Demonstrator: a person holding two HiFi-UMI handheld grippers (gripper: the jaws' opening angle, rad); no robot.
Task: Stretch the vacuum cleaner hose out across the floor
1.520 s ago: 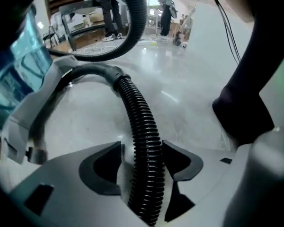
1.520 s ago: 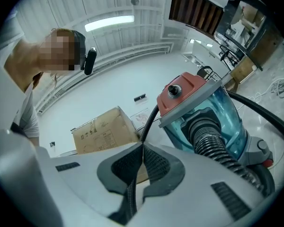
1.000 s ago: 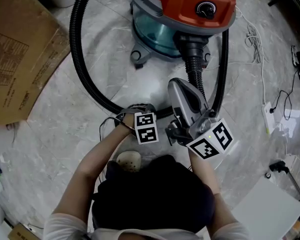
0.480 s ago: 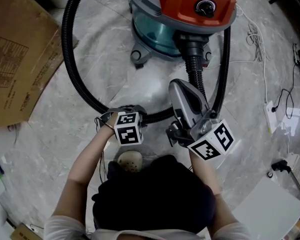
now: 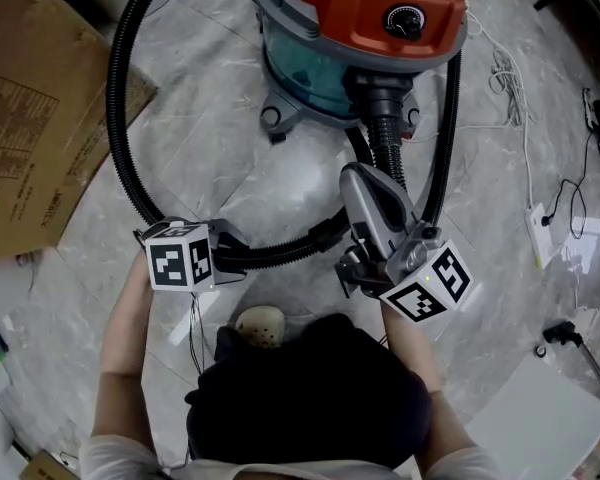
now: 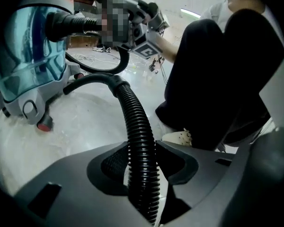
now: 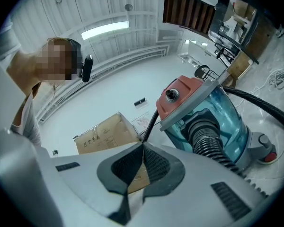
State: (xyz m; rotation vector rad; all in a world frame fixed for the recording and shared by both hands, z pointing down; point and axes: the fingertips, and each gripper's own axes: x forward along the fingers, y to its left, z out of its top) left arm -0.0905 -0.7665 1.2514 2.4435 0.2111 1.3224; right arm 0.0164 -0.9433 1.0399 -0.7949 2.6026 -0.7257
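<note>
The left tongs (image 6: 143, 161), below-left of the vacuum cleaner (image 5: 370, 18), grasp the black hose (image 5: 118, 158), which loops over the floor (image 5: 240, 128) past the cleaner's left side. The right tongs (image 7: 143, 148), just below the cleaner, are clenched together, empty.

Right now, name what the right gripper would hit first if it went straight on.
Likely the thin black hose stretch rising just beyond the shut right gripper; past it, the cardboard box. Depth is unclear.
</note>
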